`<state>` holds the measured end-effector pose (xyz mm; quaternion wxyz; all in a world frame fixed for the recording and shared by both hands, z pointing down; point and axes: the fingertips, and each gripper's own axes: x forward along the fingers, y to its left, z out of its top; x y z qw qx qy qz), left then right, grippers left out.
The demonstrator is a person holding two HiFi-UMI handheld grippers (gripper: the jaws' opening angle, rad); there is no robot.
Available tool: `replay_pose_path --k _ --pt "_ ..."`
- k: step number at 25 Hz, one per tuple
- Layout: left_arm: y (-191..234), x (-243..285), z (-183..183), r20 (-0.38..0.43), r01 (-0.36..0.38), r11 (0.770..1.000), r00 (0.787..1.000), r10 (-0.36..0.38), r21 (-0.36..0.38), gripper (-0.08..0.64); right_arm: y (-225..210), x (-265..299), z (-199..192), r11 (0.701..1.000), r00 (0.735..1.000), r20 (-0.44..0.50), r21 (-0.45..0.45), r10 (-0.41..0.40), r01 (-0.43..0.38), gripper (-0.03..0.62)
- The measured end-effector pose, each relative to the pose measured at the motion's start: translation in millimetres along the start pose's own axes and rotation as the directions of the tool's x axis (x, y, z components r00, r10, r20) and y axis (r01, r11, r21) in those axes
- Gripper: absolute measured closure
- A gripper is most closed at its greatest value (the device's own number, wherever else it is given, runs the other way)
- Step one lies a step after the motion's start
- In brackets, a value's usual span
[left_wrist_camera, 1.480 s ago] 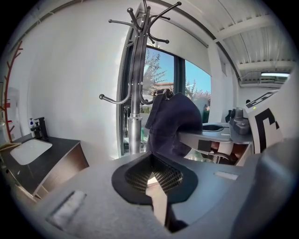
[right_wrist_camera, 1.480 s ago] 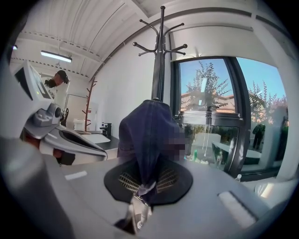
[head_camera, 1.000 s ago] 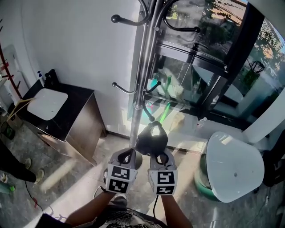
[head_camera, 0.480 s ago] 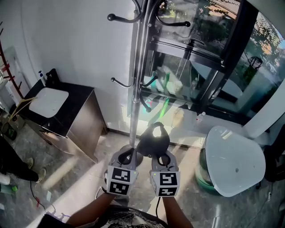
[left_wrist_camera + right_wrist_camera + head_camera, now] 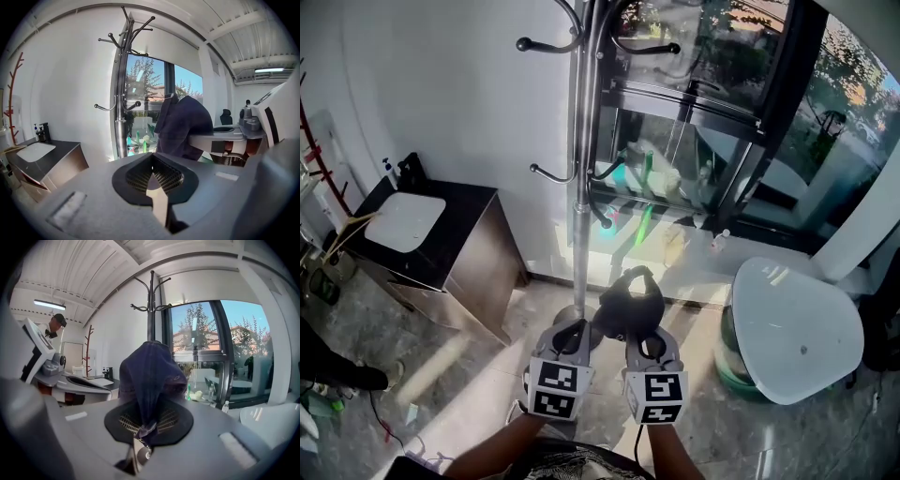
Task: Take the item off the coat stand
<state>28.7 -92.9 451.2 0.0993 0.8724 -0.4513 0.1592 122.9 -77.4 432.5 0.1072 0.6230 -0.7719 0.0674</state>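
Starting at the left of the head view, a dark cabinet stands against the wall, out of play. The coat stand rises through the upper middle, and the hooks in view are bare. Below it the left gripper has its jaws pressed together on nothing, probably just riding along as a spare. Just beside it, the right gripper is pinched almost shut on a fold of the dark cap, which hangs low centre, clear of the stand. The lift-off looks done. A white table sits at far right.
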Motion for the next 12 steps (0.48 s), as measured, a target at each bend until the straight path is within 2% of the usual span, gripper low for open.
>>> replay_pose_path --k 12 --pt "-21 -6 0 0.006 0.027 0.999 1.0 -0.028 0.018 0.558 -6 -26 -8 0.999 0.999 0.006 0.033 -0.032 0.031 0.566"
